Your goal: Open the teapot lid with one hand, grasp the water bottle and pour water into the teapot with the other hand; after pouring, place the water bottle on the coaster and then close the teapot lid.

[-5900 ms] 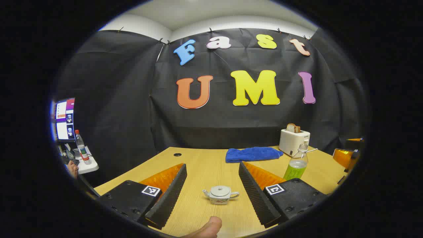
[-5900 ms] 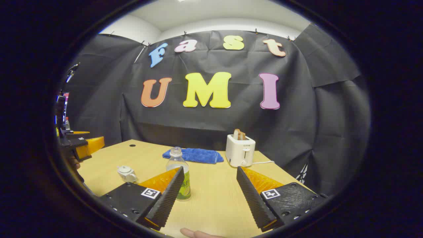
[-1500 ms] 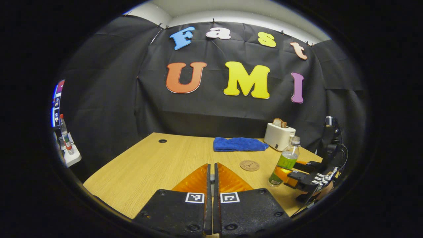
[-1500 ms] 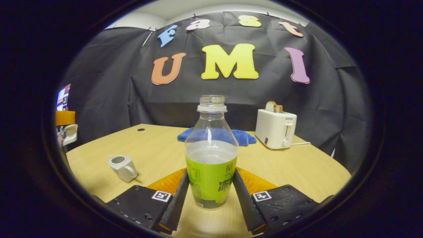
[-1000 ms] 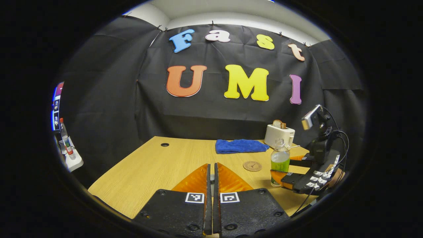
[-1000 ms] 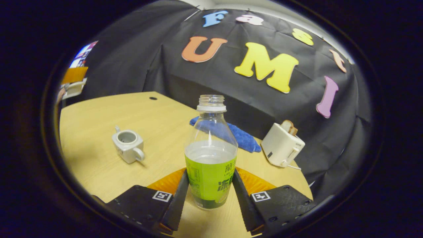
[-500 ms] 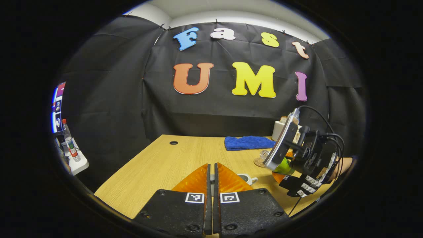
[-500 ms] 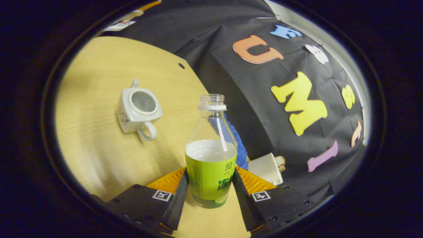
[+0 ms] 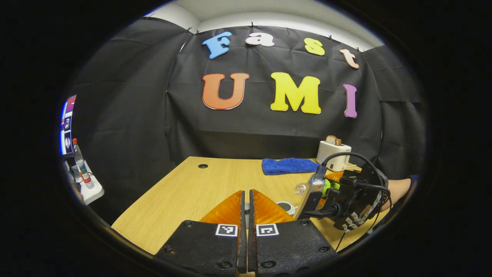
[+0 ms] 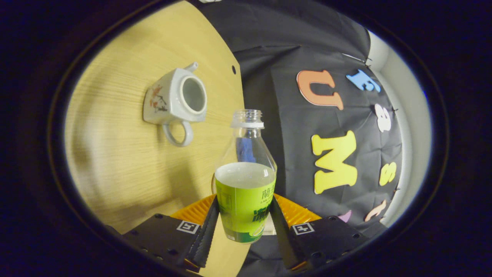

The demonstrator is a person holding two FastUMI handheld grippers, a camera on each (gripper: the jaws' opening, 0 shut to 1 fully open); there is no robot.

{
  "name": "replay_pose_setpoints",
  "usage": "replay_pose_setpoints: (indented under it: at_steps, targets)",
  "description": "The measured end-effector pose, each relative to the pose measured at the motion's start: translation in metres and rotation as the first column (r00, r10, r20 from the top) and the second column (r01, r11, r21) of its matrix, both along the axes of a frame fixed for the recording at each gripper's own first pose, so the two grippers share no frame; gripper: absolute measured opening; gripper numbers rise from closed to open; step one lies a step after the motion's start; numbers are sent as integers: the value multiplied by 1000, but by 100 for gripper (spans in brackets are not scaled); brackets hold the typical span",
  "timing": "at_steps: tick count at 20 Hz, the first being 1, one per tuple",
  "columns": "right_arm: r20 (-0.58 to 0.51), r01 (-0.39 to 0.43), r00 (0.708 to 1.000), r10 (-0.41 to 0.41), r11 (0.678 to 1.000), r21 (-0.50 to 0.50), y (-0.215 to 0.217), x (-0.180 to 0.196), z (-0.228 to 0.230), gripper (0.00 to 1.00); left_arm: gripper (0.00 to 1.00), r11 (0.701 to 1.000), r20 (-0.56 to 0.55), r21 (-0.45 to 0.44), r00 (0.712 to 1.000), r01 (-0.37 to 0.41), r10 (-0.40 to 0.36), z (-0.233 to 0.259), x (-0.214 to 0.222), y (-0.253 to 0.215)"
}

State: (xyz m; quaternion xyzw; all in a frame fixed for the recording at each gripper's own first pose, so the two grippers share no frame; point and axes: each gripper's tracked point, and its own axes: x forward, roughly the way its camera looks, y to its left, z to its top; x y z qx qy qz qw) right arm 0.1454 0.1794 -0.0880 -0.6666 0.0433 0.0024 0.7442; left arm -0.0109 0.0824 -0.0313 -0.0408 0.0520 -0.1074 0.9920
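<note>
In the left gripper view, the left gripper (image 9: pixel 247 215) is seen pressed together near the table's (image 9: pixel 192 192) near edge; whether the lid is pinched cannot be told. To the right, the right gripper (image 9: pixel 338 196) is held tipped over the open teapot (image 9: pixel 285 207), with the bottle's (image 9: pixel 303 188) neck pointing left. A towel (image 9: pixel 288 166) and toaster (image 9: pixel 333 156) lie at the far side.

In the right gripper view, the bottle (image 10: pixel 246 192) is pinched between both fingers of the right gripper (image 10: pixel 244 227), uncapped. The lidless teapot (image 10: pixel 175 102) stands on the table (image 10: pixel 115 165), apart from the bottle's mouth.
</note>
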Motion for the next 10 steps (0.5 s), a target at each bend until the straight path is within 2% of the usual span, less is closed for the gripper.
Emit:
replay_pose_setpoints:
  at_steps: [10]
  targets:
    - [88,-48,994,68,976,-214,10,4,16,73,4,1000,-6,4,1000,-18,18,0,-3,10]
